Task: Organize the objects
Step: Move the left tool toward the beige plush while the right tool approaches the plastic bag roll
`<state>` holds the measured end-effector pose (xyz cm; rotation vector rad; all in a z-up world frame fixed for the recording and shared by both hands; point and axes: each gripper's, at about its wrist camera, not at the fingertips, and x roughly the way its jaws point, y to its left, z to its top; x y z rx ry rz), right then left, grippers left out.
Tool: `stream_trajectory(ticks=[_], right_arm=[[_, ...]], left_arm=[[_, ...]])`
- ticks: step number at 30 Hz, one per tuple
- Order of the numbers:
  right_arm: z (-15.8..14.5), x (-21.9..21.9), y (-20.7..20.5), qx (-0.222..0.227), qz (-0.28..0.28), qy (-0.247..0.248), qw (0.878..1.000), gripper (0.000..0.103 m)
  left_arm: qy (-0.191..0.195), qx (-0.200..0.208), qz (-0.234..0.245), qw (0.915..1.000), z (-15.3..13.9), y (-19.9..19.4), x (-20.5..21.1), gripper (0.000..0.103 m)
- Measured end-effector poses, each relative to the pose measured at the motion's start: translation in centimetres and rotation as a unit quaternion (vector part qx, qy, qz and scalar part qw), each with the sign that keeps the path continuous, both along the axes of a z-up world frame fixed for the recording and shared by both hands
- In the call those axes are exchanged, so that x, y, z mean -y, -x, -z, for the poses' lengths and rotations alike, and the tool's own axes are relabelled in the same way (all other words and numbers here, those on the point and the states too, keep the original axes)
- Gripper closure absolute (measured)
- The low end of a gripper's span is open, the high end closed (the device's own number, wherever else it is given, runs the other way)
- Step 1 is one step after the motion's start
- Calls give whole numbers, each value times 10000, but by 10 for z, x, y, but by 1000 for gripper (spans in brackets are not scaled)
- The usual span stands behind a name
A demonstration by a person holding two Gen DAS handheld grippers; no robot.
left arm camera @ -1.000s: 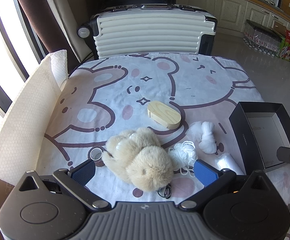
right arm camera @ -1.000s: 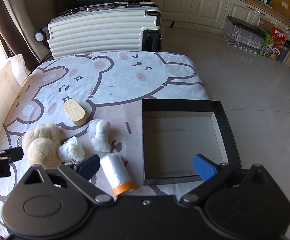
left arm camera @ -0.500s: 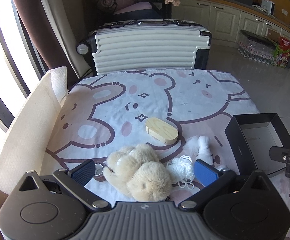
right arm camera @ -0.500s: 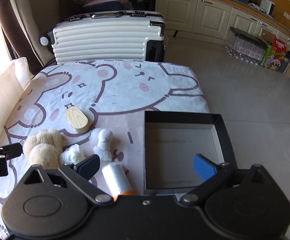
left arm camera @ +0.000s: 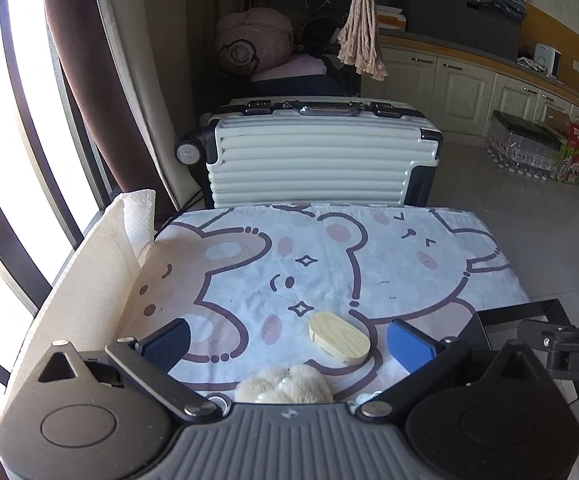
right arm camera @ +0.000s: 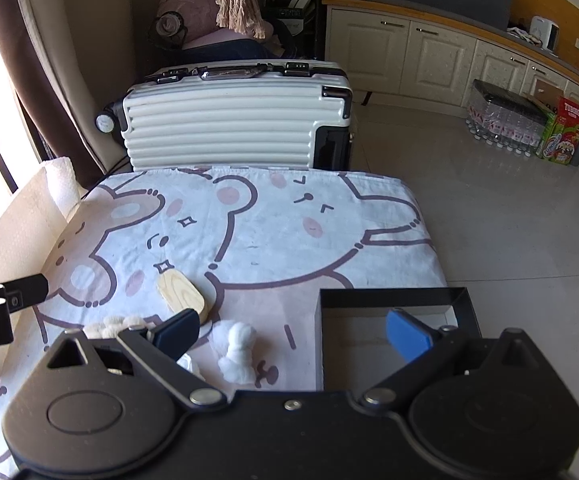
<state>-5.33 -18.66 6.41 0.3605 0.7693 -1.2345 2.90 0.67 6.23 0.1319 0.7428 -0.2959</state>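
Plush toy [left arm camera: 285,385] at the near edge of the bear-print cloth [left arm camera: 329,264], mostly hidden behind the left gripper [left arm camera: 287,338] — fingers spread wide, holding nothing, hovering over the cloth. Wooden oval block [left arm camera: 339,336] just beyond the toy, lying flat between the two blue pads in that view. White knotted bundle [right arm camera: 238,345] near the block, right of the toy, beside the black box [right arm camera: 393,300]. Right gripper [right arm camera: 295,330] also spread wide and empty — left pad above the bundle and block, right pad over the box's open inside. White ribbed suitcase [right arm camera: 225,128] standing past the far edge of the cloth. Paper towel sheet [left arm camera: 85,276] propped along the left side.
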Motion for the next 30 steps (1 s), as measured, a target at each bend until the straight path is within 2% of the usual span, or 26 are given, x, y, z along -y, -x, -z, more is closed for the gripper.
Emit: stream_trajectory(ticks=[4, 9, 17, 22, 30], right_arm=[[3, 9, -7, 131, -57, 45, 9999, 2], [13, 15, -8, 282, -218, 214, 9991, 0], [39, 30, -4, 188, -161, 61, 9997, 0], [57, 40, 2, 343, -230, -394, 9984, 0], [76, 42, 1, 260, -408, -500, 9976, 0]], left_arm=[[14, -22, -81, 10000, 0, -13, 3, 0], [74, -170, -291, 9994, 14, -28, 3, 0], [160, -801, -639, 9946, 58, -51, -5, 0], [83, -1182, -656, 9908, 85, -57, -5, 0], [164, -1879, -816, 9786, 121, -69, -7, 0]])
